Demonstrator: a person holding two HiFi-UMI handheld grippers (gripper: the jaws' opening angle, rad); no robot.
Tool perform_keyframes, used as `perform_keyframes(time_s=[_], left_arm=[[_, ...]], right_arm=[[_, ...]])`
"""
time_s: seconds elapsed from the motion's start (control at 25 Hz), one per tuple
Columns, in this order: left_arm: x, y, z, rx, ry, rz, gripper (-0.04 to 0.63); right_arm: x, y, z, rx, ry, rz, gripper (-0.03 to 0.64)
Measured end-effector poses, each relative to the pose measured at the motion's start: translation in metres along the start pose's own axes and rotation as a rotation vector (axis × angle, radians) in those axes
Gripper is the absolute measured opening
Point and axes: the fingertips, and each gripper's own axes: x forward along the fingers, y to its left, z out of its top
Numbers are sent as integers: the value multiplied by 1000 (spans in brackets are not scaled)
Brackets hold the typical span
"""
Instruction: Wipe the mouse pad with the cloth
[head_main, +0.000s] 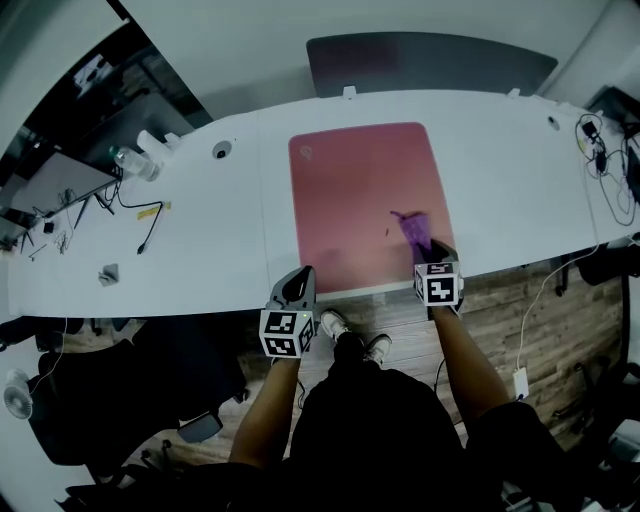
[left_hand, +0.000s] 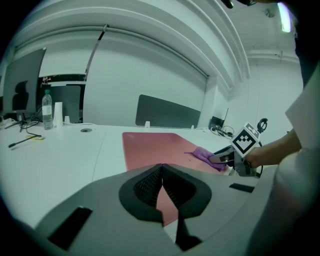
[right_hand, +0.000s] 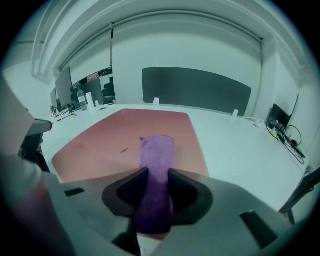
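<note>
Pad (head_main: 360, 190), pink and rectangular, lies flat on the white table (head_main: 200, 240), with its near edge close to the table's near edge. The purple cloth (head_main: 414, 228) rests on the pad near its 4 o'clock corner. It is drawn into a narrow strip that runs from the right gripper (head_main: 437, 252) toward 11 o'clock.

In the right gripper view, the right gripper (right_hand: 156, 192) is clenched on the near end of the cloth (right_hand: 157, 150). The strip passes between the jaws and its far end lies on the pad (right_hand: 115, 135). A small dark fleck (right_hand: 123, 150) sits on the pad just beside the cloth, at the cloth's 9 o'clock.

The left gripper (head_main: 299, 275) is at the pad's 7 o'clock corner, over the table's near edge; whether it touches the surface cannot be told. In the left gripper view, the left gripper (left_hand: 161, 175) has its jaws pressed together with nothing between them. The pad (left_hand: 150, 145) stretches ahead at 12 o'clock, with the cloth (left_hand: 200, 152) and the right gripper (left_hand: 222, 157) at 2 o'clock from the jaws.

A bottle (head_main: 128, 160) stands on the table at 10 o'clock, well apart from the pad. A grey screen (head_main: 430, 62) rises beyond the table's far edge at 12 o'clock. Cables (head_main: 600, 160) trail at the 2 o'clock end.
</note>
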Motion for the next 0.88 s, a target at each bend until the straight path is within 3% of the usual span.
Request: perform_keyframes(time_s=[0.88], left_arm=[[24, -25, 8, 34, -8, -99, 21]], right_arm=[[-14, -78, -14, -22, -23, -212, 129]])
